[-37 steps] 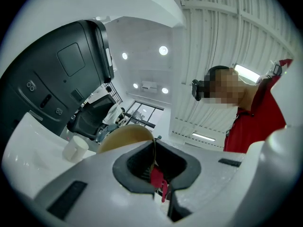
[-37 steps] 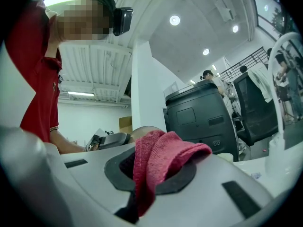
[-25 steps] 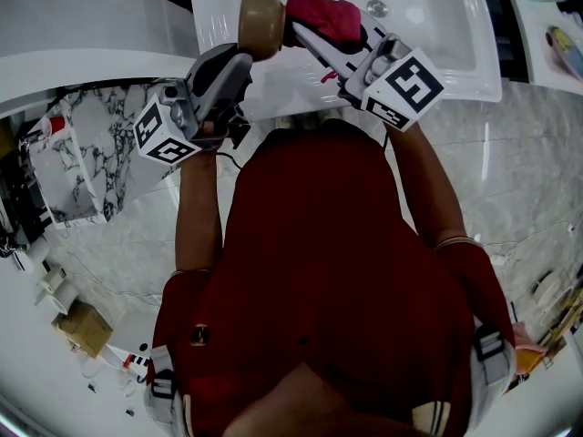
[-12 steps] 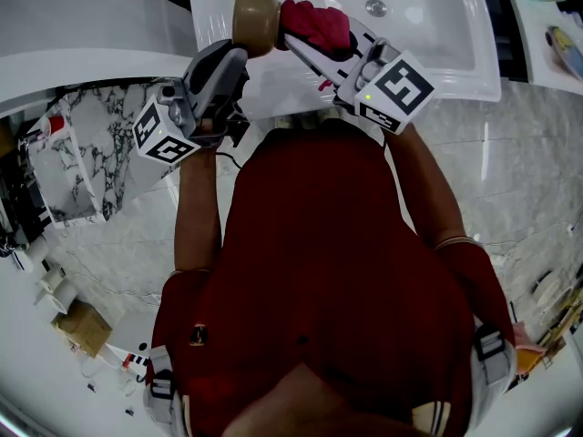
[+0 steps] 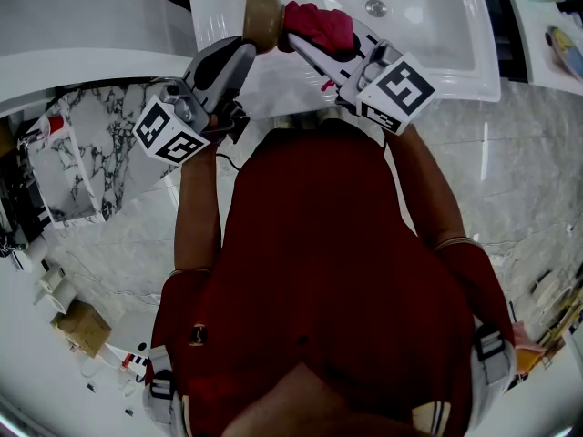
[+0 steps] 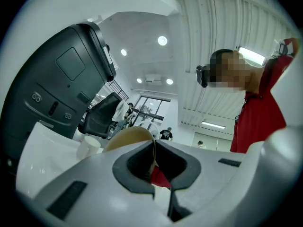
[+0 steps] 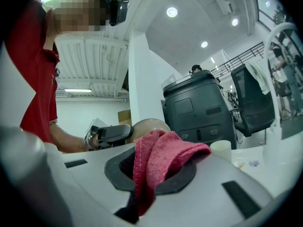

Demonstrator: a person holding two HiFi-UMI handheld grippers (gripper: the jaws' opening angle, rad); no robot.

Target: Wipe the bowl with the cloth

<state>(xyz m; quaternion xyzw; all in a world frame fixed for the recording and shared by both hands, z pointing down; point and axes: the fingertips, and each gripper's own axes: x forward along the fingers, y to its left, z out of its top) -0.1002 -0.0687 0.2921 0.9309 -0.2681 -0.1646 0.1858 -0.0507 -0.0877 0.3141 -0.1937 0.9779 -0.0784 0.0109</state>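
Over the white sink [image 5: 437,48], my left gripper [image 5: 248,44] is shut on the rim of a tan bowl [image 5: 260,16], which it holds up on its side. In the left gripper view the bowl's thin rim [image 6: 129,136] runs between the jaws of that gripper [image 6: 154,167], with a bit of red cloth [image 6: 161,178] behind. My right gripper [image 5: 305,39] is shut on the red cloth [image 5: 321,24], which presses against the bowl. The right gripper view shows the cloth [image 7: 161,157] bunched in the jaws of the right gripper [image 7: 151,174], with the bowl [image 7: 150,124] just beyond.
The sink's drain [image 5: 376,8] lies past the cloth. A dark grey machine [image 7: 199,108] and a white cup [image 7: 220,150] stand behind the sink. A marble surface [image 5: 91,144] lies at my left, and small items [image 5: 560,44] sit at the far right.
The left gripper has rolled and shifted slightly right, turning the bowl so that it shows narrower, more edge-on. The cloth stays against the bowl; the right gripper has barely moved.
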